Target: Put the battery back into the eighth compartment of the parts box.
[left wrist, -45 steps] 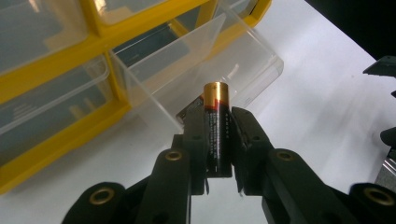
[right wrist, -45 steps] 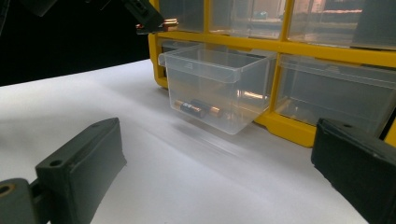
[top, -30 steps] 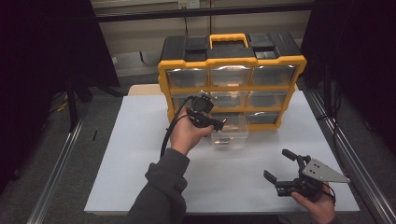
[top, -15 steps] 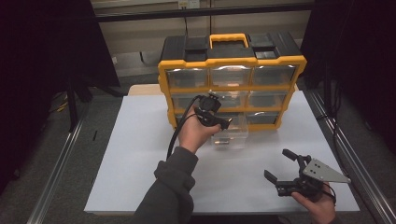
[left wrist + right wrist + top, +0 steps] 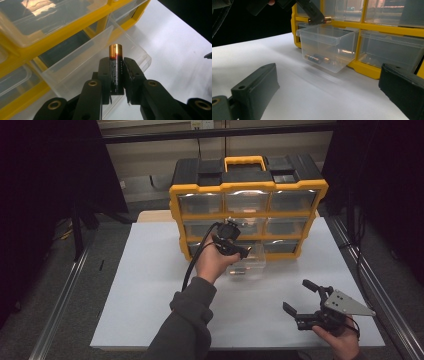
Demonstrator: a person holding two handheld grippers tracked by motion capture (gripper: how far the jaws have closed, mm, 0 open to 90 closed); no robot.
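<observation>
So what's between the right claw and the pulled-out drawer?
Bare white table, per the right gripper view; the right claw is open, the drawer beyond.

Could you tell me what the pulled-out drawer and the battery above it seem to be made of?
The drawer looks like clear, glossy plastic: another battery shows through its wall. The battery held in the left tool seems metal-cased, with a shiny copper-coloured end and a black printed wrap, probably film.

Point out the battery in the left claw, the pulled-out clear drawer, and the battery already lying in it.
held battery [image 5: 116, 67], left gripper view, on its black body between the pads.
clear drawer [image 5: 332, 62], right gripper view, on its front wall.
battery in drawer [image 5: 315, 59], right gripper view, on its dark middle.
</observation>
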